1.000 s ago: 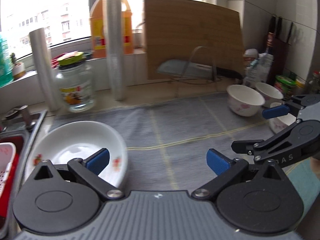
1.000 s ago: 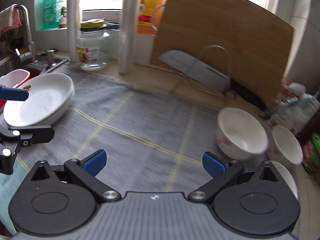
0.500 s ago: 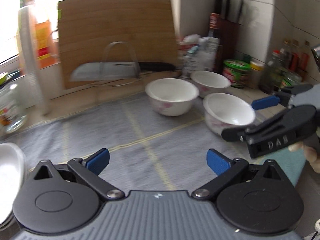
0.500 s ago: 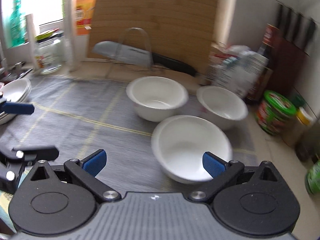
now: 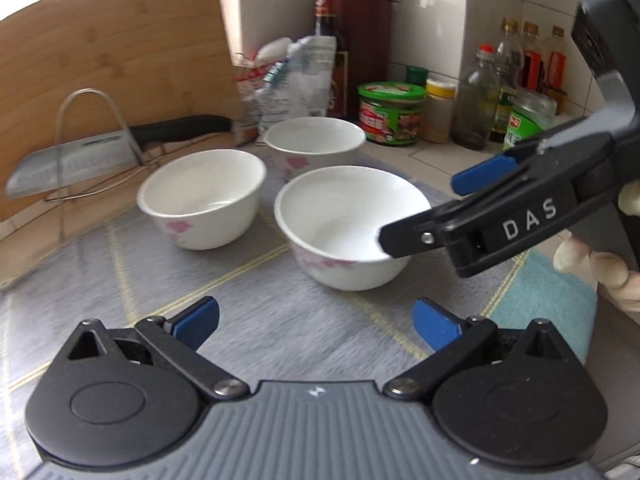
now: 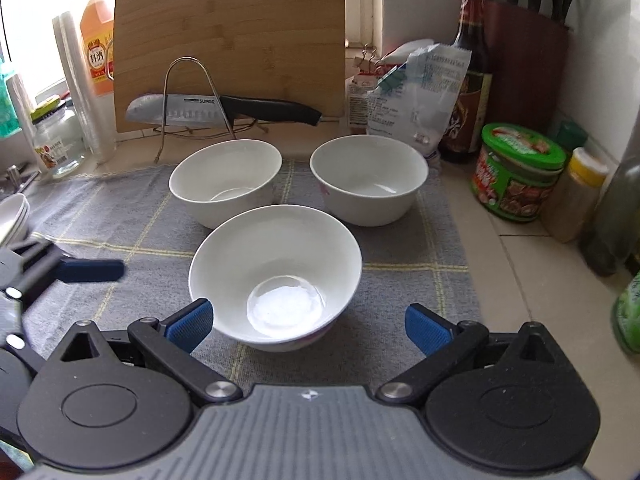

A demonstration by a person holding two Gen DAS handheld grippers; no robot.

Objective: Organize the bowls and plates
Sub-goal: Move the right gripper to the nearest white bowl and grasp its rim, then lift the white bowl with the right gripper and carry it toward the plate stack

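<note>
Tabletop (image 6: 500, 248): grey mat, bare right edge.
Bowls: three upright; nearest bowl (image 6: 276, 272).
Right gripper (image 6: 306, 322): jaws spread, empty.
Left gripper (image 5: 314, 318): jaws spread, empty.

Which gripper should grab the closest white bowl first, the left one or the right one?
Probably the right gripper. It is open, and the nearest bowl sits right between its fingers. The left gripper is open too, but is farther back from that bowl.

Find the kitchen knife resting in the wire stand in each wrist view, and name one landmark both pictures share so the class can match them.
Left wrist view: the knife lies at the left edge, beyond the left bowl.
Right wrist view: the knife sits upper centre-left, behind the two far bowls.
Shared landmark: the wooden cutting board leaning upright behind the knife.
</note>
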